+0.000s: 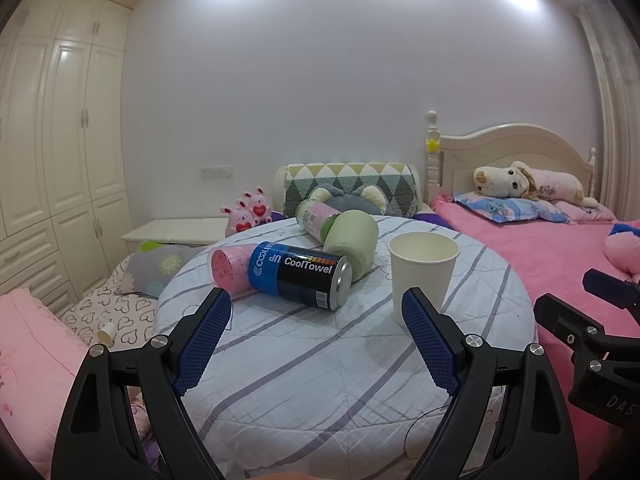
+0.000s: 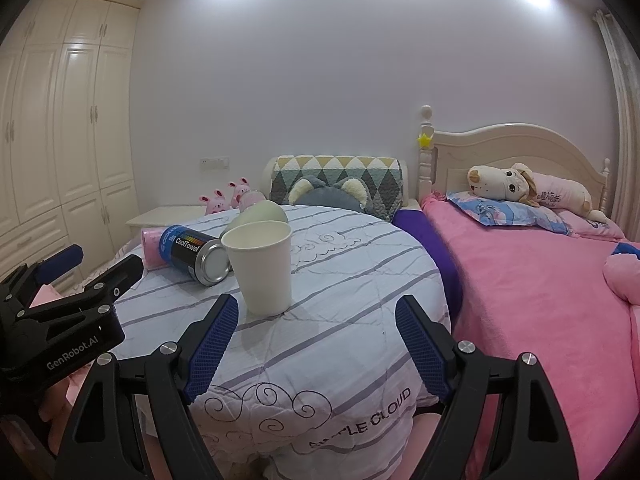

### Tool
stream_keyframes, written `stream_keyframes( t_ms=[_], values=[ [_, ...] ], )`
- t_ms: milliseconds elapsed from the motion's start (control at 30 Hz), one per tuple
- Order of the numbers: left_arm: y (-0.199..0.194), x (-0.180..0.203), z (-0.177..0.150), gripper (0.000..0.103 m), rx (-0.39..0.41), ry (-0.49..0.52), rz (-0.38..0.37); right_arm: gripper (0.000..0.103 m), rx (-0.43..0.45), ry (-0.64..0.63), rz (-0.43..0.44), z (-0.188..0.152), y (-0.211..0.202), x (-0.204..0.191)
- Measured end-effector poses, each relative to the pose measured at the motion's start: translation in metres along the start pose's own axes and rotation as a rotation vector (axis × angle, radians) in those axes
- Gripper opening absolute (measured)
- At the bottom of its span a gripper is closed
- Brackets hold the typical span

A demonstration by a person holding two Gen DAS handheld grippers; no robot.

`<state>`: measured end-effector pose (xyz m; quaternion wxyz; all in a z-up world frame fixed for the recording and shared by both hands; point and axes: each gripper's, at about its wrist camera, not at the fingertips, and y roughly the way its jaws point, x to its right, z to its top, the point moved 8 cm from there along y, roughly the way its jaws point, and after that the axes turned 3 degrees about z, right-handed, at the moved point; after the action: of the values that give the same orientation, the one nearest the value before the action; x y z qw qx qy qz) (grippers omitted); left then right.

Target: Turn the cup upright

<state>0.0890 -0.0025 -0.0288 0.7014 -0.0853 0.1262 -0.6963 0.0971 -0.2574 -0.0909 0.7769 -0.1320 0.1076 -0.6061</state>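
We see the cup [image 1: 422, 276] as matt cream paper, smooth-walled, standing on a round table [image 1: 320, 360] under quilted cloth with grey stripes and stitched creases. The CoolTowel can [image 1: 300, 280] has a glossy printed wrap and a brushed metal end that catches the light; the green roll [image 1: 352, 240] beside it looks like soft matt fabric. On the left gripper [image 1: 316, 324] and the right gripper [image 2: 316, 328] we find matt black plastic arms, shiny metal screw heads, and blue fingers with a rough, knurled rubbery face. The pink blanket [image 2: 540, 300] looks fleecy, and the wardrobe [image 1: 60, 140] carries a smooth, faintly glossy cream lacquer.
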Motion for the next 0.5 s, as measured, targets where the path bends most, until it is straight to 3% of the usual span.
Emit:
stream_keyframes(
  t_ms=[500],
  values=[
    [-0.0027,-0.0048,0.0009,0.089,-0.001,0.008,0.018,0.082,0.002,-0.014,-0.011,-0.0009,-0.0023,-0.0022]
  ],
)
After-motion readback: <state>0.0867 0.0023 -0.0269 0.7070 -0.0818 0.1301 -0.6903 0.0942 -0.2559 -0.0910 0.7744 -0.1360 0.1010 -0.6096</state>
